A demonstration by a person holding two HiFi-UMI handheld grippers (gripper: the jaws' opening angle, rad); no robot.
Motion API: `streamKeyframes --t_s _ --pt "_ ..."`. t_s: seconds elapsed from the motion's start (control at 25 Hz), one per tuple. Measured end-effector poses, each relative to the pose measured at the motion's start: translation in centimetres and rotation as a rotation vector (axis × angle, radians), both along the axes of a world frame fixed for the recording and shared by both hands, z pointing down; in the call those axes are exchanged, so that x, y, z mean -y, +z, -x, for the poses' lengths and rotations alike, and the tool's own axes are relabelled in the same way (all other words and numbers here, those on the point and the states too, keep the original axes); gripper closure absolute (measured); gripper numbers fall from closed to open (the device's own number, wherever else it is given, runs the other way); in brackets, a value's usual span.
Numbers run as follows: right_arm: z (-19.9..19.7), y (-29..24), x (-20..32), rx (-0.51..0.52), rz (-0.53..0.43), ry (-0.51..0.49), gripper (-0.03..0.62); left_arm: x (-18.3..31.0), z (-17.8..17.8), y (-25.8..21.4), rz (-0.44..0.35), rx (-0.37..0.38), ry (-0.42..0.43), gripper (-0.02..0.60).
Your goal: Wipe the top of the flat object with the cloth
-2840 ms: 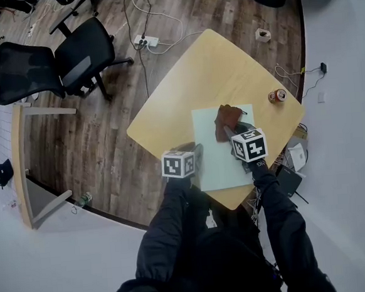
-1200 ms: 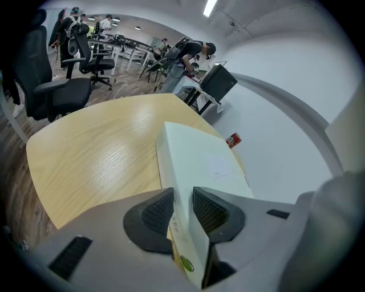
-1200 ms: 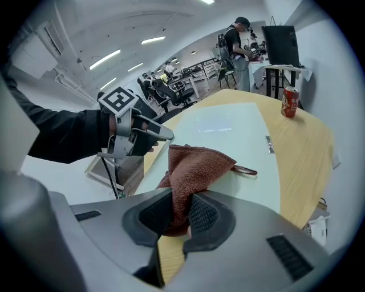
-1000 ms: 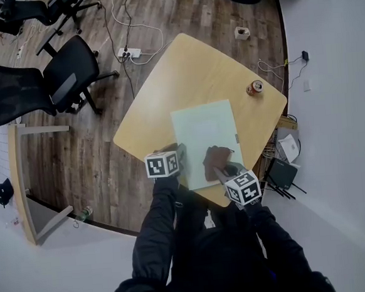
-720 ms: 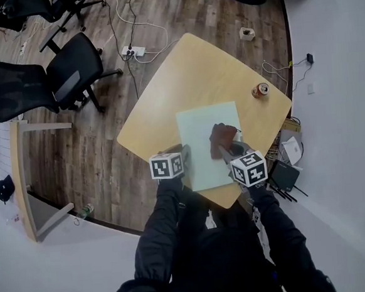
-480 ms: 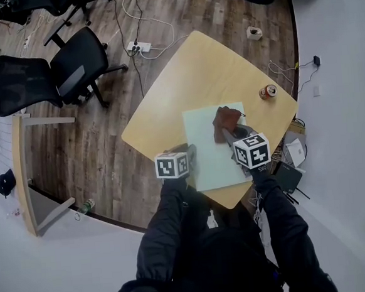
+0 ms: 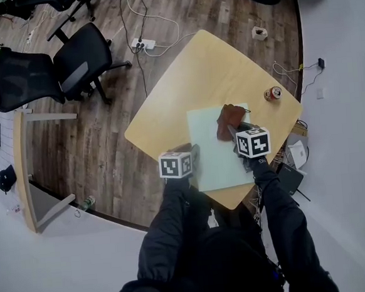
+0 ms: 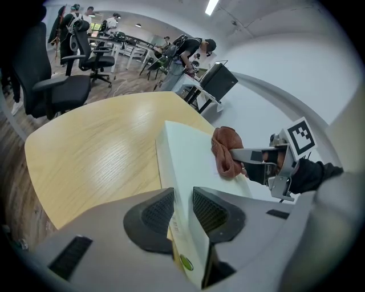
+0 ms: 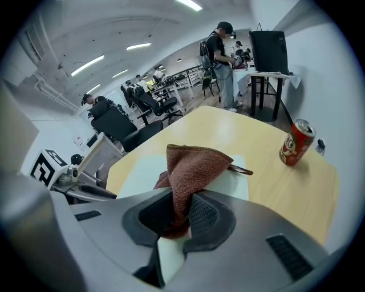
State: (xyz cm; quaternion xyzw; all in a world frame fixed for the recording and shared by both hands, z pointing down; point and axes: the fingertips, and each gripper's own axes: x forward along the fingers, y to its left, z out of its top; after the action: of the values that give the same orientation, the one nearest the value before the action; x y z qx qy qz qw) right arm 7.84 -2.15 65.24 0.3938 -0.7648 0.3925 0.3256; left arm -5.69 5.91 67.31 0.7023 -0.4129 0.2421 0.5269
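A pale green flat object (image 7: 215, 151) lies on the round-cornered wooden table (image 7: 184, 85). My left gripper (image 7: 194, 152) is shut on its near left edge; in the left gripper view the pads (image 8: 161, 209) press both sides of the flat object (image 8: 185, 151). My right gripper (image 7: 234, 132) is shut on a brown cloth (image 7: 230, 119) that rests on the object's far right part. In the right gripper view the cloth (image 9: 191, 162) rises bunched out of the right gripper (image 9: 181, 208) over the flat object (image 9: 137, 171). The left gripper view shows the cloth (image 8: 224, 149) too.
A red drink can (image 7: 273, 93) stands near the table's right corner, also visible as the can (image 9: 296, 142). Black office chairs (image 7: 81, 56) and a power strip (image 7: 144, 44) with cables are on the wood floor to the left. People stand at desks far behind.
My right gripper has slid the cloth from the object's near edge up to its far right part. The left gripper has kept its hold on the edge.
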Motion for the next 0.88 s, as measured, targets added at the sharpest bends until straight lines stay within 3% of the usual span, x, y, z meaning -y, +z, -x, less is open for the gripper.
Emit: streamKeyframes --t_s 0.88 --pt "-1.4 0.3 -10.5 0.025 0.067 -0.02 0.525 -0.2 -0.1 0.0 0.0 0.025 -0.012 0.459"
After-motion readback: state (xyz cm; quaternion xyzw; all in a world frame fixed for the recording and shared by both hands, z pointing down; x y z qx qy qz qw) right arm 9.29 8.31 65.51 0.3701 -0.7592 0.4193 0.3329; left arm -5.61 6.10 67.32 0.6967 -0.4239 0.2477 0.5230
